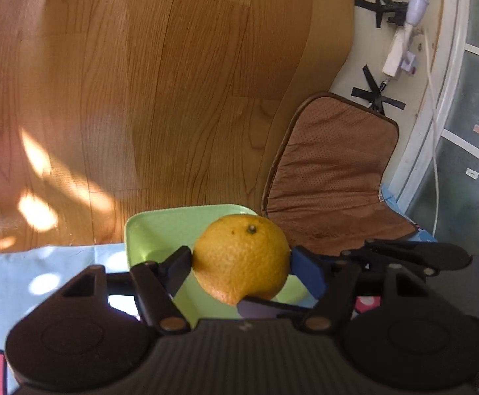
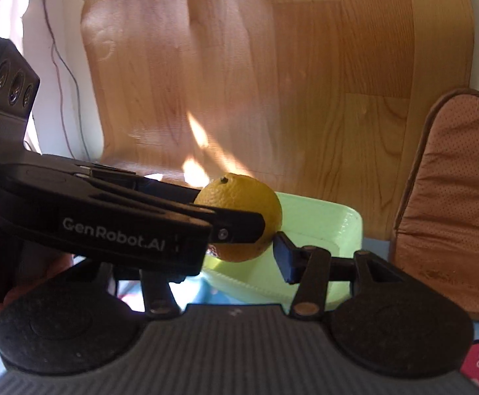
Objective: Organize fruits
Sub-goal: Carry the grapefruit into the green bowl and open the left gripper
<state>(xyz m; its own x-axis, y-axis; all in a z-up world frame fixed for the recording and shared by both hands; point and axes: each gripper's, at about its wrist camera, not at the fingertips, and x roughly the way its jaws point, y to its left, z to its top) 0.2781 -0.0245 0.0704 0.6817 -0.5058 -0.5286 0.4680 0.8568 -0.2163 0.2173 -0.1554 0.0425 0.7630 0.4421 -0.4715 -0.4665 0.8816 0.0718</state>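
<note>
The orange point(image 1: 241, 258) is yellow-orange with a dimpled skin and a small dark stem spot on top. The tray point(image 1: 147, 233) under it is pale green, plain, without pattern. The left gripper point(image 1: 239, 263) is black, and one of its pads is blue; the right gripper point(image 2: 239, 253) is black too, with a dark blue pad. White letters stand on the black body seen in the right wrist view. The floor point(image 1: 140, 82) is warm brown wood with grain lines and bright sun patches. The cushion point(image 1: 335, 171) is brown with fine dots and a darker edge. The cloth point(image 1: 25, 279) is light blue with white dots and pink parts.
</note>
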